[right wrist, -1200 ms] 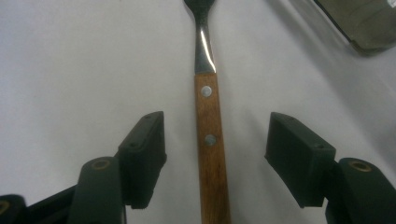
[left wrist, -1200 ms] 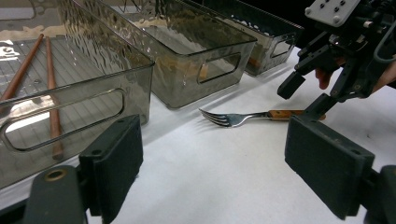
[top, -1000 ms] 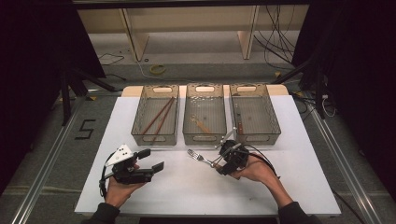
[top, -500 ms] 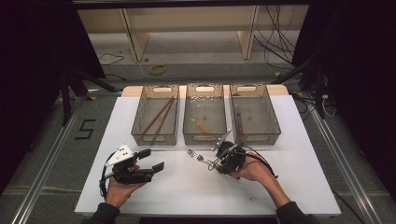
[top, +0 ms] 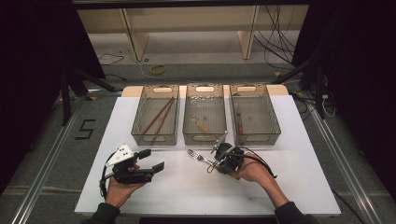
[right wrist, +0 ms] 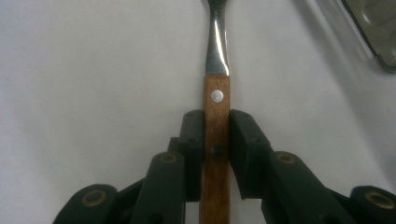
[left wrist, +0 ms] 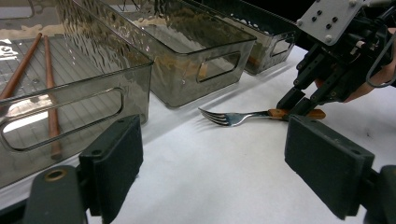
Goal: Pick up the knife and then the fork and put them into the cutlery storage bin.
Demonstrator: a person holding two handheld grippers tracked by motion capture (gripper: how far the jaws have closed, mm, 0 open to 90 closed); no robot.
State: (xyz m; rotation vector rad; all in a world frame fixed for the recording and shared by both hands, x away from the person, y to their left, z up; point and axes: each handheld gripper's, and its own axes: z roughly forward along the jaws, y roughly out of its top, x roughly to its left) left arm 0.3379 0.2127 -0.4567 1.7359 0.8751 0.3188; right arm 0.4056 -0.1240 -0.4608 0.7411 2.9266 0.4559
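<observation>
A fork (top: 197, 156) with a wooden handle lies on the white table, just in front of the middle bin. My right gripper (top: 213, 164) is down at its handle. In the right gripper view the fork (right wrist: 217, 60) runs straight ahead, and my right gripper (right wrist: 216, 135) has just been closing, its pads now pressing the wood from both sides. The left gripper view has the fork (left wrist: 233, 117) flat on the table with the right gripper (left wrist: 299, 106) on its handle end. My left gripper (top: 152, 160) rests at the front left, open and holding nothing (left wrist: 219, 151).
Three clear bins stand in a row at the back of the white table (top: 177, 196). The left bin (top: 154, 138) holds two brown chopsticks (top: 158, 116). The middle bin (top: 203, 138) and the right bin (top: 255, 138) each hold a utensil.
The right gripper's jaws have narrowed onto the fork's handle. Both hands and the fork have stayed where they were.
</observation>
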